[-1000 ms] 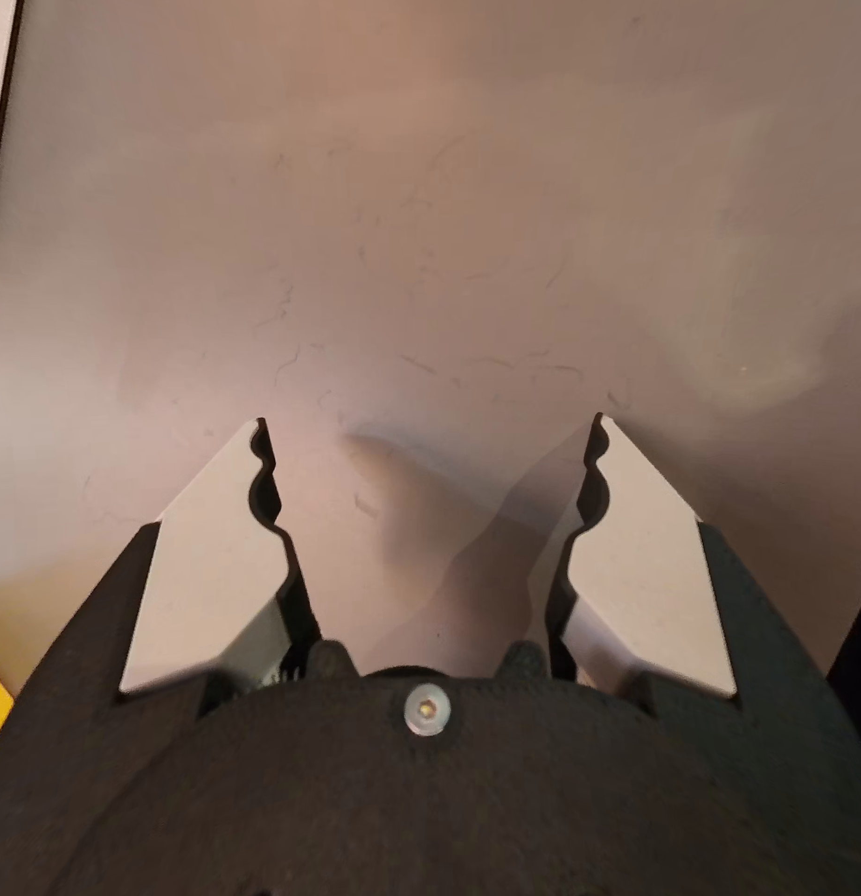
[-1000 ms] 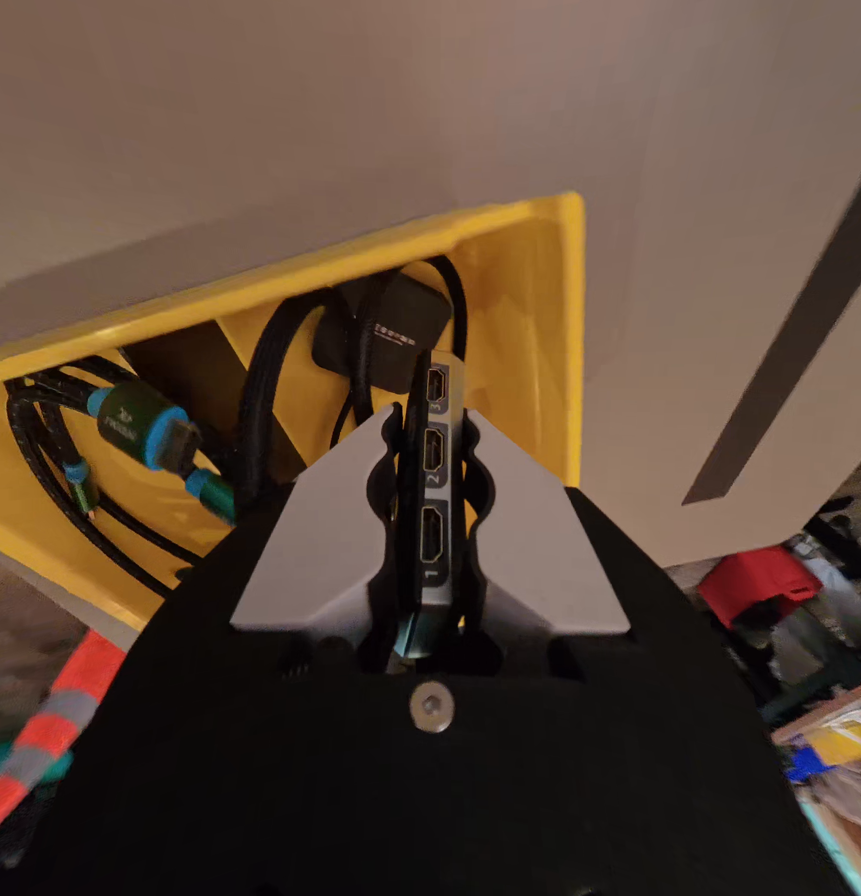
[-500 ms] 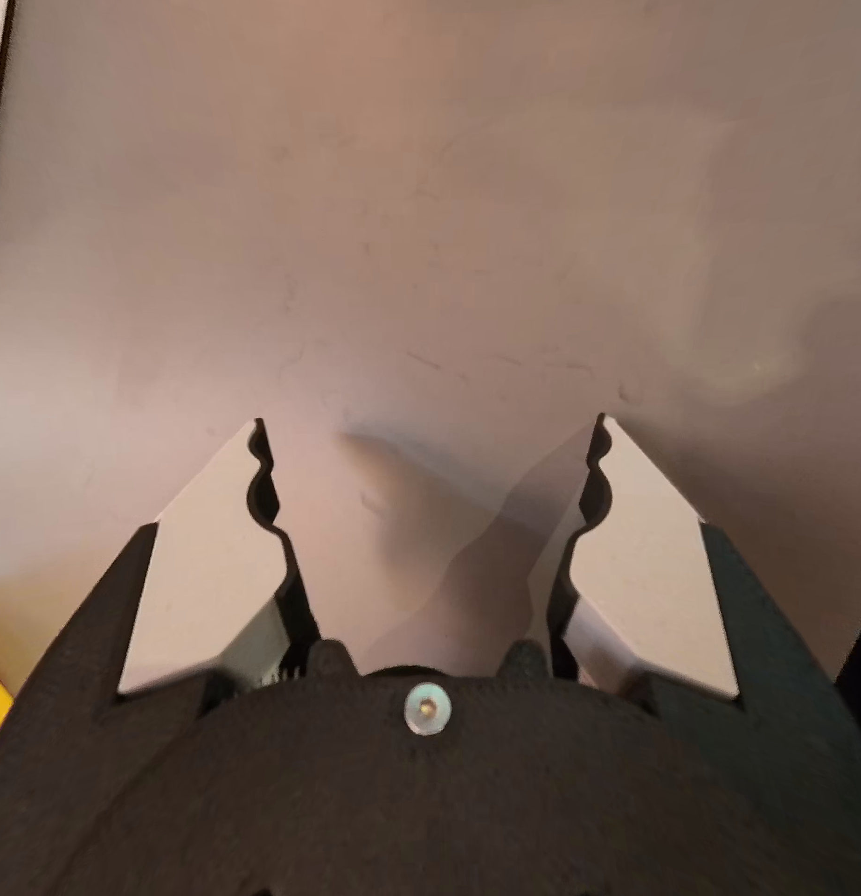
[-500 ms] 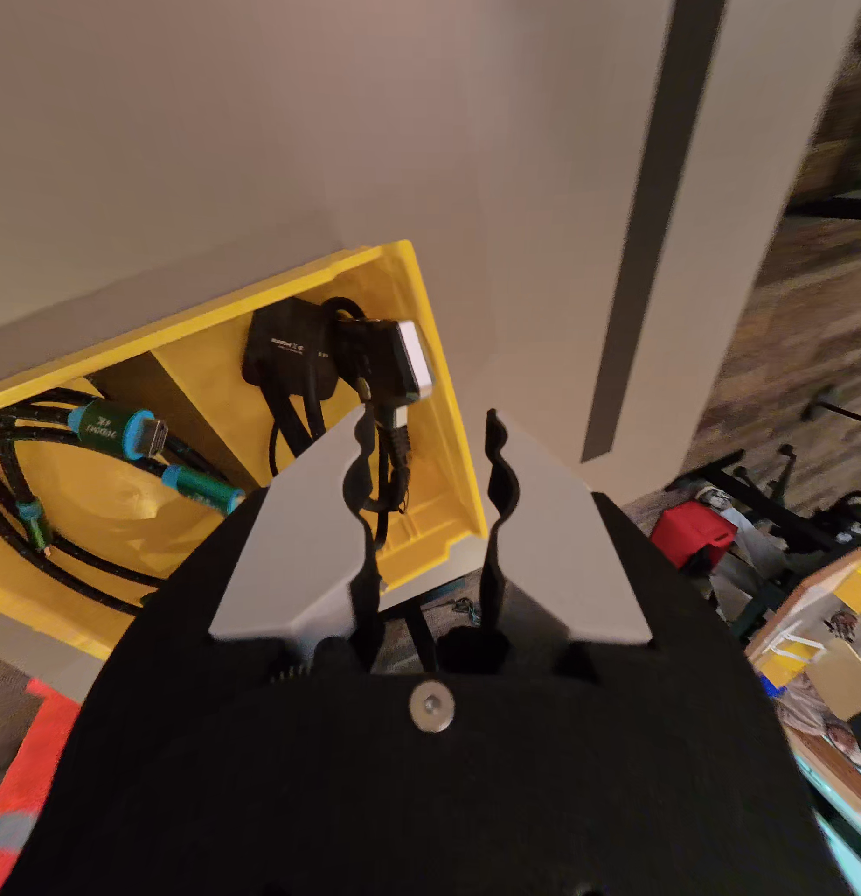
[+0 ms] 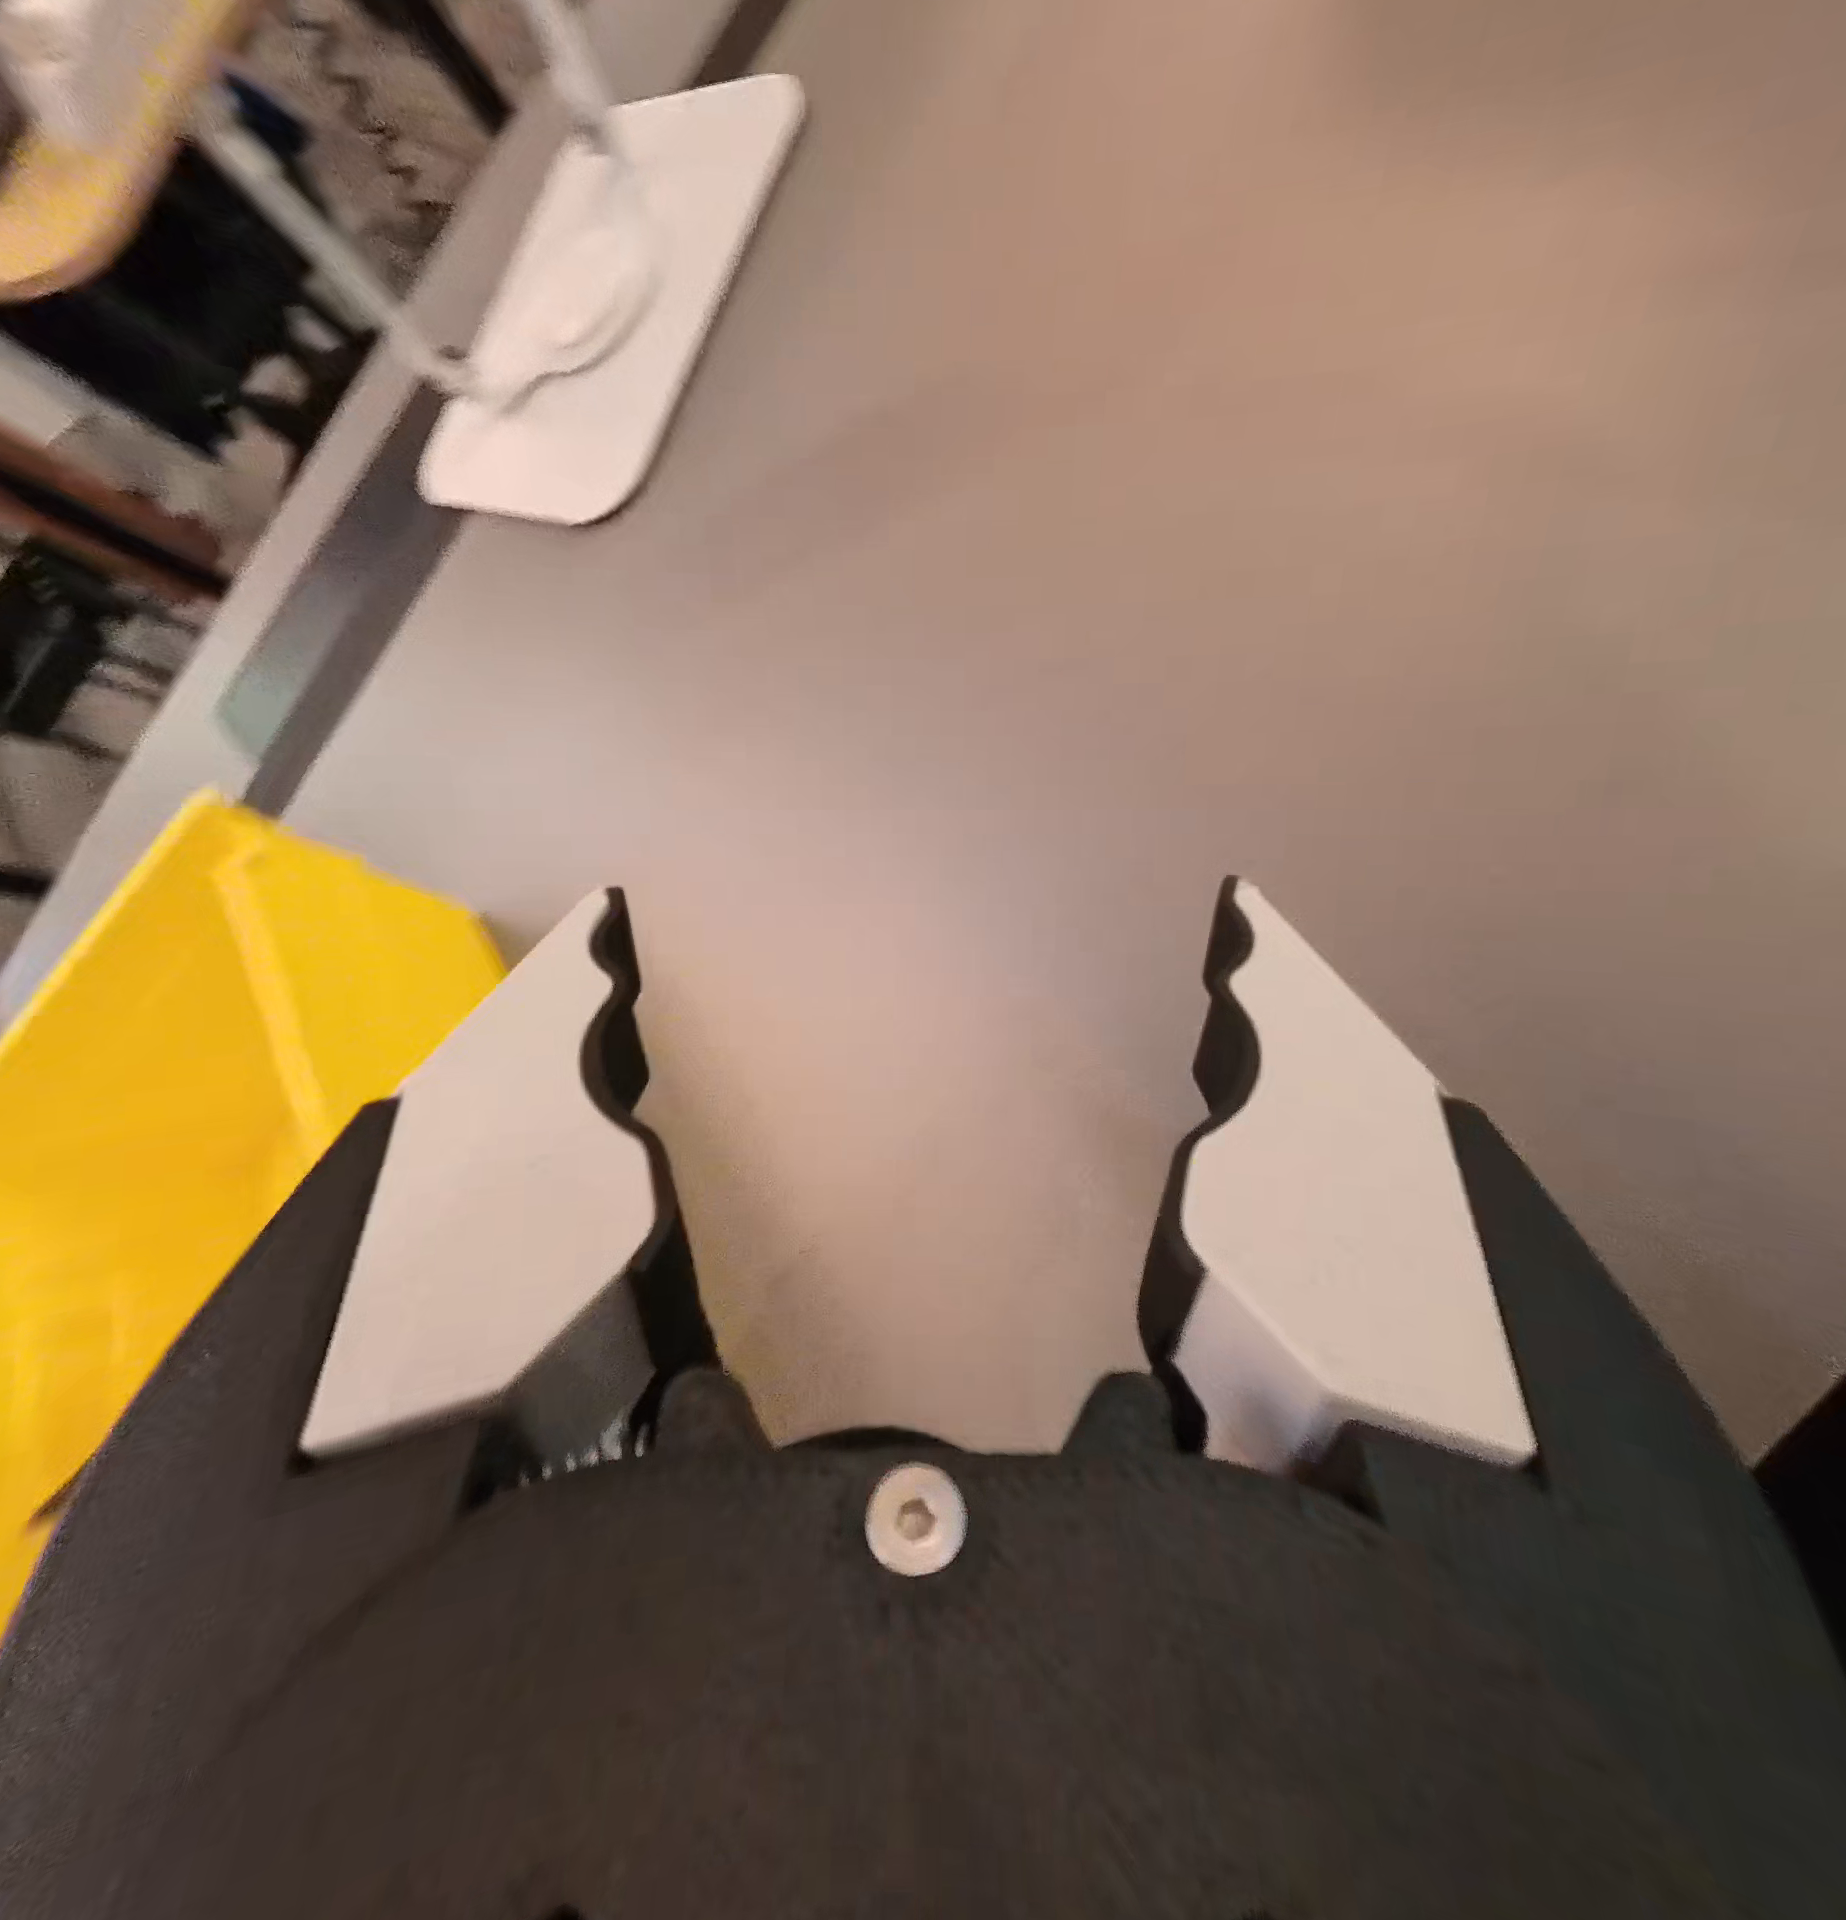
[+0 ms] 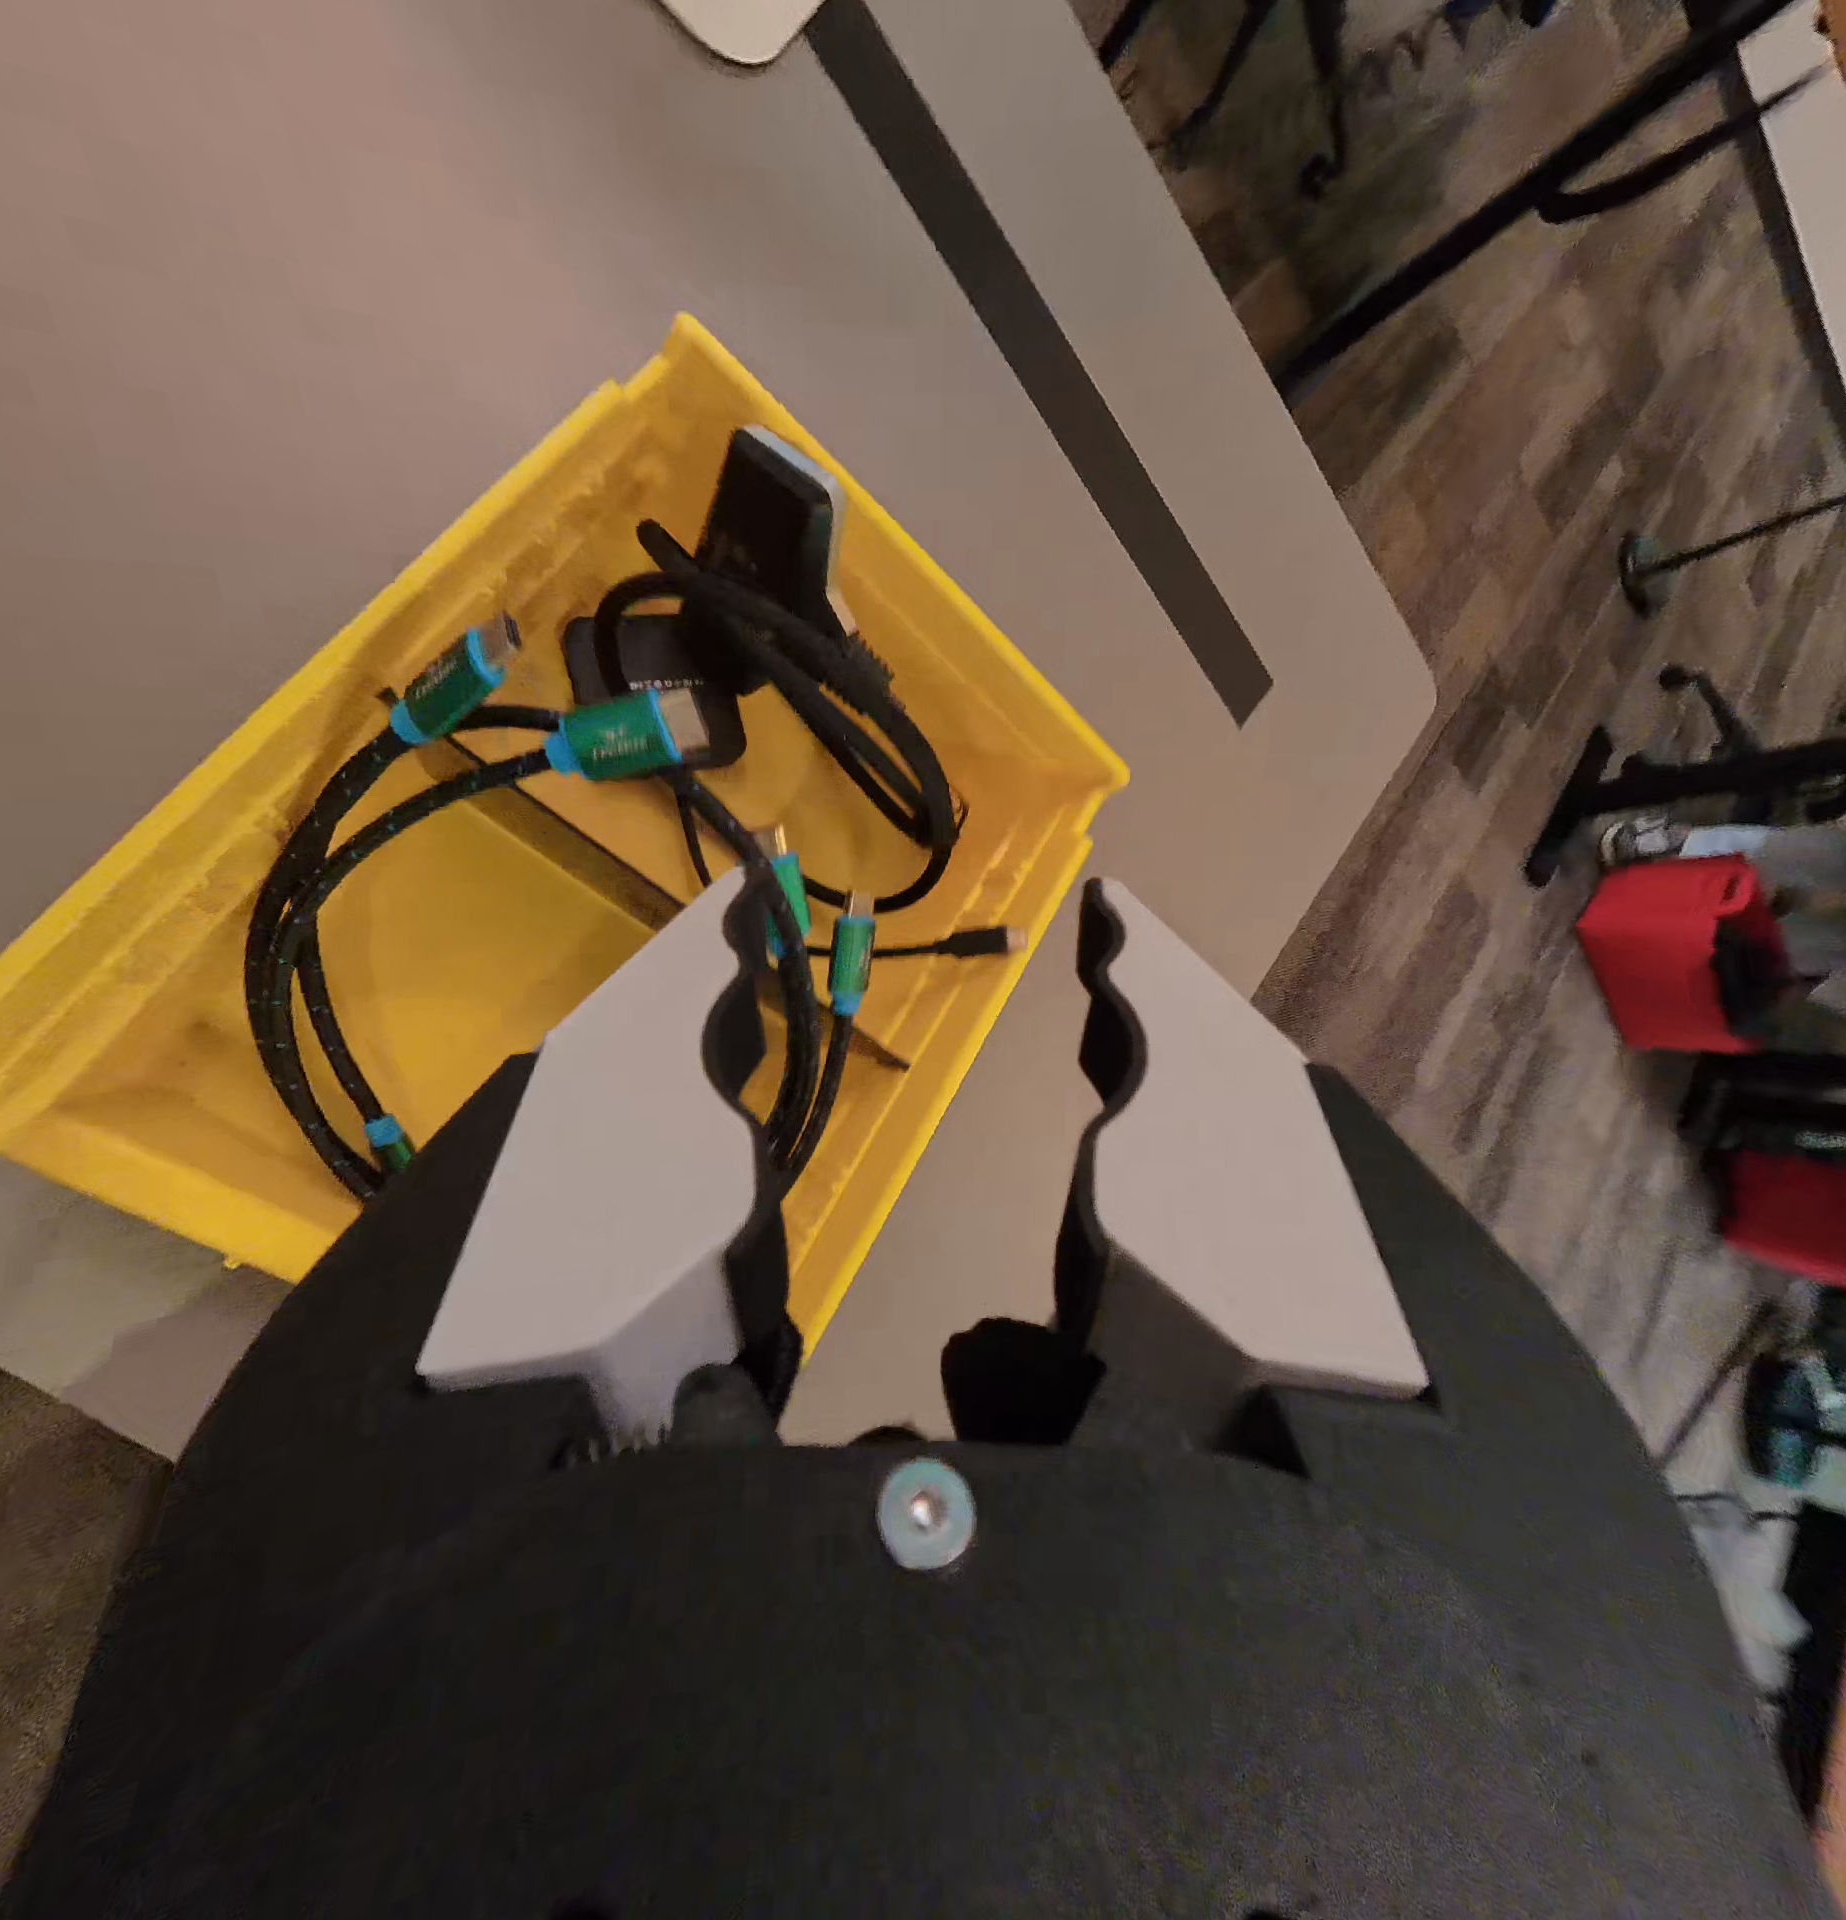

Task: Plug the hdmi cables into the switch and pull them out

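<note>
Hiding part of the yellow bin [image 6: 150, 997], the right hand-held gripper [image 6: 914, 894] gapes empty; the left hand-held gripper [image 5: 919, 899] likewise.

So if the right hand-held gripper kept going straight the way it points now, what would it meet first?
Probably the near corner wall of the yellow bin, or the bare table just beside it; depth is unclear. The open right hand-held gripper holds nothing, and the HDMI cables lie left of that line.
</note>
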### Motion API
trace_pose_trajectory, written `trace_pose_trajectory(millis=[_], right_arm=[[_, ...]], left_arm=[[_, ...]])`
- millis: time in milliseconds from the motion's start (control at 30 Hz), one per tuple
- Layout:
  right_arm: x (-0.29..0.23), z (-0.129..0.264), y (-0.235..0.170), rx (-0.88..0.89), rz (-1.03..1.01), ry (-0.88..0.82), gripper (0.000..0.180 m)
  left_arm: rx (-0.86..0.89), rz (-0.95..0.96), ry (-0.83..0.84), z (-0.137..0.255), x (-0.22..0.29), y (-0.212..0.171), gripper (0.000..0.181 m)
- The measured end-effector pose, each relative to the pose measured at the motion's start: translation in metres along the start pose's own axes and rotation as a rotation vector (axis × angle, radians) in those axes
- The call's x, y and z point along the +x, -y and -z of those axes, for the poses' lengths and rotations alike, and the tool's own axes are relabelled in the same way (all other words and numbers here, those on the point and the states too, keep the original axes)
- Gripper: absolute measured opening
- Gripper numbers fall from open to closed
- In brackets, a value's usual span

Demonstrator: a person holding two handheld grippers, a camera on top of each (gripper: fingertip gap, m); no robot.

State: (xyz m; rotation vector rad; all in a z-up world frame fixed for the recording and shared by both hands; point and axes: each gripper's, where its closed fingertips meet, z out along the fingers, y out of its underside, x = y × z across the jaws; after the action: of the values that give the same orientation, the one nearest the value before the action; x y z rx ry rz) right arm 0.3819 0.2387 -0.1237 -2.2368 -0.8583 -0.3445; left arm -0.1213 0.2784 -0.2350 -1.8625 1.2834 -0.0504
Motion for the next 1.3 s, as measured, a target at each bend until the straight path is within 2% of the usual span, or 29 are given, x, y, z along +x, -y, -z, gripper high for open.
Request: trace_pose_trajectory(millis=[167,300,433,567,667,767,867,900,967,1067,1300], right_arm=[[0.007,0.012,-0.062,0.080,-0.248,-0.067,0.077],[0.008,0.010,-0.100,0.085,-0.346,-0.118,0.084],[0.004,-0.008,-0.130,0.048,-0.413,-0.122,0.087],[-0.004,-0.031,-0.148,0.014,-0.455,-0.093,0.088],[-0.012,-0.046,-0.152,0.016,-0.496,-0.059,0.087],[-0.023,-0.060,-0.151,0.023,-0.517,-0.004,0.086],[-0.035,-0.073,-0.151,0.007,-0.524,0.045,0.084],[-0.036,-0.075,-0.152,-0.005,-0.517,0.048,0.077],[-0.035,-0.076,-0.148,0.007,-0.520,0.048,0.076],[-0.038,-0.079,-0.145,0.006,-0.540,0.099,0.059],[-0.052,-0.086,-0.133,-0.004,-0.503,0.176,0.033]], left_arm=[[-0.004,0.186,0.256,0.062,-0.090,-0.039,0.107],[-0.031,0.383,0.377,0.104,-0.144,-0.093,0.112],[-0.091,0.502,0.467,0.128,-0.182,-0.155,0.115],[-0.137,0.618,0.478,0.131,-0.208,-0.212,0.115],[-0.154,0.719,0.426,0.114,-0.221,-0.251,0.119],[-0.206,0.800,0.307,0.088,-0.220,-0.281,0.124],[-0.194,0.836,0.173,0.067,-0.213,-0.288,0.112],[-0.189,0.848,0.109,0.059,-0.206,-0.287,0.102],[-0.178,0.868,0.010,0.048,-0.196,-0.285,0.085],[-0.087,0.935,-0.076,0.041,-0.195,-0.275,0.063],[0.019,0.938,-0.138,0.038,-0.194,-0.262,0.031]])
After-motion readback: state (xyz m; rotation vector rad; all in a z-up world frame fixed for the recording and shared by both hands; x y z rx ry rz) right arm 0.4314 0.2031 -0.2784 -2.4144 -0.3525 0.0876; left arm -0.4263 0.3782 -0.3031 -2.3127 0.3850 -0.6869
